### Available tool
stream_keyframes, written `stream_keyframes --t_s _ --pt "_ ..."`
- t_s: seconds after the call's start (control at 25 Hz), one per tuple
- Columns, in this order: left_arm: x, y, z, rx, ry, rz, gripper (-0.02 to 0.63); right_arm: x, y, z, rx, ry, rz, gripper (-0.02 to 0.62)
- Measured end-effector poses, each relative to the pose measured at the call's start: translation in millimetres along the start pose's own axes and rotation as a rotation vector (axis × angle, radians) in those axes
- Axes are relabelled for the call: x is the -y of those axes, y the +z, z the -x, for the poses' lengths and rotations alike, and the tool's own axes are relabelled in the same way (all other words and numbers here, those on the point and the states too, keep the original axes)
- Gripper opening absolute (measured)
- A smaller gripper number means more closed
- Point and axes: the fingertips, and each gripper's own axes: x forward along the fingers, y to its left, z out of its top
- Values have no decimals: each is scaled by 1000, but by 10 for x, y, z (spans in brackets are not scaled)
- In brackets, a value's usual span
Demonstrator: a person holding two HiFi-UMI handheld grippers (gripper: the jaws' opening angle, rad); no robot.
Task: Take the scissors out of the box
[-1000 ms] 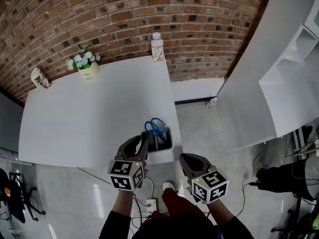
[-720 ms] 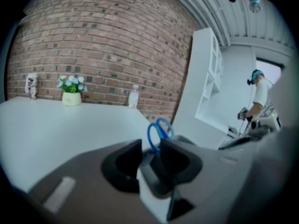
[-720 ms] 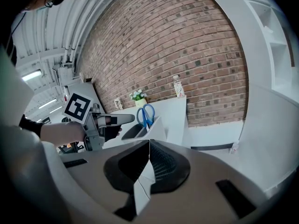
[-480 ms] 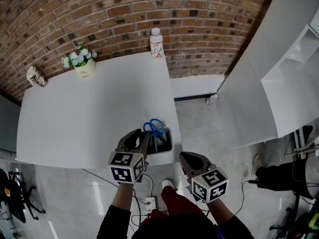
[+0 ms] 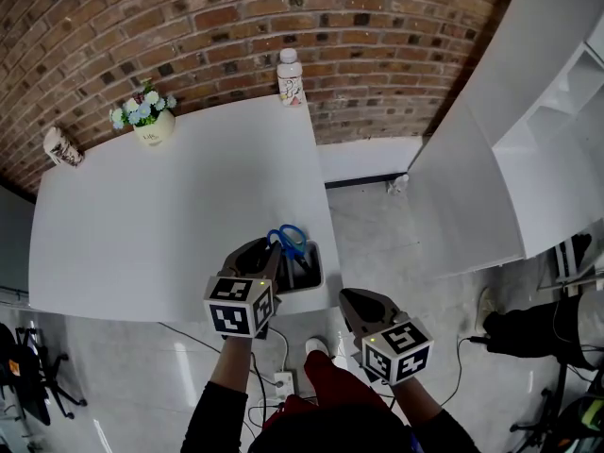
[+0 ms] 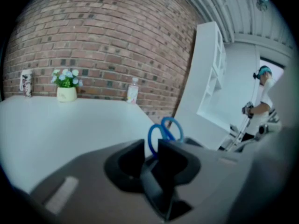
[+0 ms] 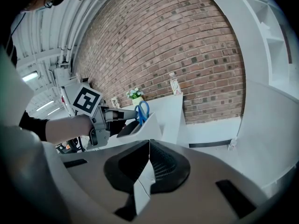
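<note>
As your left gripper (image 6: 150, 144) closes, pinch the light, stiff scissors (image 6: 167, 132) by the slick loop between its jaws; your right gripper (image 7: 148, 142) sits pressed together.

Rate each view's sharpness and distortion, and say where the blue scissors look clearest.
Head view: sharp, evenly lit; fisheye bows the red brick wall and white tabletop; blue-handled scissors clearest here. Left gripper view: soft throughout, scissors hazy, corners vignetted black. Right gripper view: strongly bowed, fairly sharp; ceiling strip light glares at left.
</note>
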Motion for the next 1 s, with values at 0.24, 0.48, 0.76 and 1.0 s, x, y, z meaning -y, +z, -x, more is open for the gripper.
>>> stream_keyframes --t_s 0.24,0.48,0.76,1.0 --pt "20 -8 -60 -39 -20 -10 80 34 -33 9 -4 -3 -5 8" --pt "19 27 -57 -36 -10 10 53 24 -46 25 -8 -4 -9 8" --pt "16 127 10 30 0 48 29 35 -52 92 -2 -11 -10 8" --pt "50 207 87 76 3 38 21 19 -65 146 1 -14 -5 9"
